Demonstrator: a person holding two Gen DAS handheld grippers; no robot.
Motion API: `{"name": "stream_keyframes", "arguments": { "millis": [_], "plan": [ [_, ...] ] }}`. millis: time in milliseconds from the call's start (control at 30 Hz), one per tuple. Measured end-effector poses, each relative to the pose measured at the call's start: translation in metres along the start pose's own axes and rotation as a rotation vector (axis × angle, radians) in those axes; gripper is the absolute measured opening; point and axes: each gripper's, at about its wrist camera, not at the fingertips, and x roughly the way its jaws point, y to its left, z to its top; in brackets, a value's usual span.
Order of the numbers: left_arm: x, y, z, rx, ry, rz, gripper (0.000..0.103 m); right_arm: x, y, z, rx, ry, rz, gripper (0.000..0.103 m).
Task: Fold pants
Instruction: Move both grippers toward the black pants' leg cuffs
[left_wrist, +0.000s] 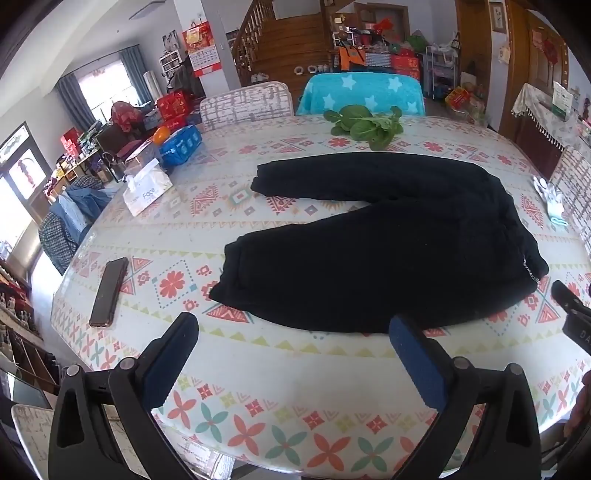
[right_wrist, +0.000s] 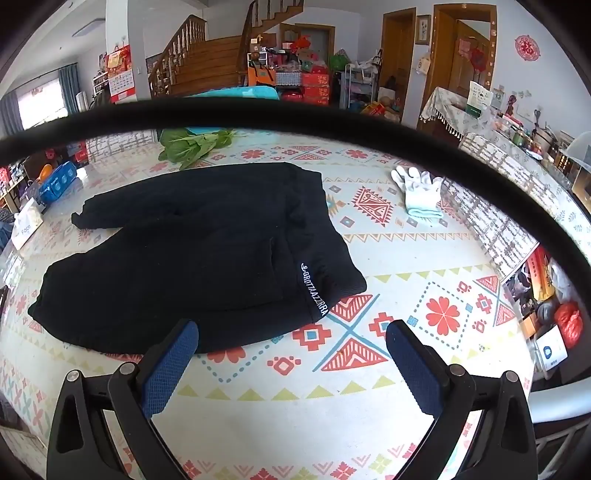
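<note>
Black pants (left_wrist: 388, 236) lie spread flat on the patterned table (left_wrist: 280, 376), legs pointing left and splayed apart, waistband at the right. They also show in the right wrist view (right_wrist: 192, 251), with a white-lettered label by the waistband. My left gripper (left_wrist: 293, 328) is open and empty, just short of the near leg's lower edge. My right gripper (right_wrist: 291, 336) is open and empty, hovering at the near waistband corner. Its tip shows at the right edge of the left wrist view (left_wrist: 569, 302).
A phone (left_wrist: 109, 291) lies at the left. A tissue pack (left_wrist: 146, 190) and blue packet (left_wrist: 181, 144) sit far left. Leafy greens (left_wrist: 365, 125) lie behind the pants. White gloves (right_wrist: 421, 192) lie at the right. Chairs (left_wrist: 247, 103) stand behind. A dark cable (right_wrist: 295, 110) crosses the right wrist view.
</note>
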Motion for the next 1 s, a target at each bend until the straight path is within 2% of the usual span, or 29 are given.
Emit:
{"name": "stream_keyframes", "arguments": {
  "millis": [133, 233, 333, 400, 567, 733, 833, 933, 1000],
  "plan": [
    [0.003, 0.017, 0.018, -0.014, 0.003, 0.006, 0.103, -0.003, -0.006, 0.013, 0.003, -0.010, 0.007, 0.103],
    [0.008, 0.039, 0.043, -0.047, 0.006, 0.002, 0.103, -0.004, -0.011, 0.031, 0.006, -0.019, 0.015, 0.103],
    [0.019, 0.058, 0.064, -0.062, -0.015, 0.033, 0.103, -0.001, -0.017, 0.058, 0.029, -0.023, 0.027, 0.103],
    [0.032, 0.068, 0.087, -0.049, -0.010, 0.068, 0.103, 0.002, -0.020, 0.074, 0.048, -0.026, 0.034, 0.103],
    [0.082, 0.092, 0.140, -0.034, 0.014, 0.096, 0.103, 0.021, -0.026, 0.125, 0.088, -0.015, 0.029, 0.103],
    [0.148, 0.106, 0.186, -0.040, 0.063, 0.033, 0.103, 0.055, -0.034, 0.181, 0.122, 0.021, 0.011, 0.103],
    [0.196, 0.113, 0.207, -0.075, 0.135, -0.036, 0.103, 0.089, -0.030, 0.208, 0.103, 0.066, -0.009, 0.103],
    [0.238, 0.117, 0.219, -0.106, 0.186, -0.079, 0.103, 0.129, -0.023, 0.220, 0.077, 0.119, -0.017, 0.103],
    [0.268, 0.111, 0.225, -0.126, 0.185, -0.118, 0.103, 0.156, -0.022, 0.225, 0.075, 0.153, -0.009, 0.103]
  ]
}}
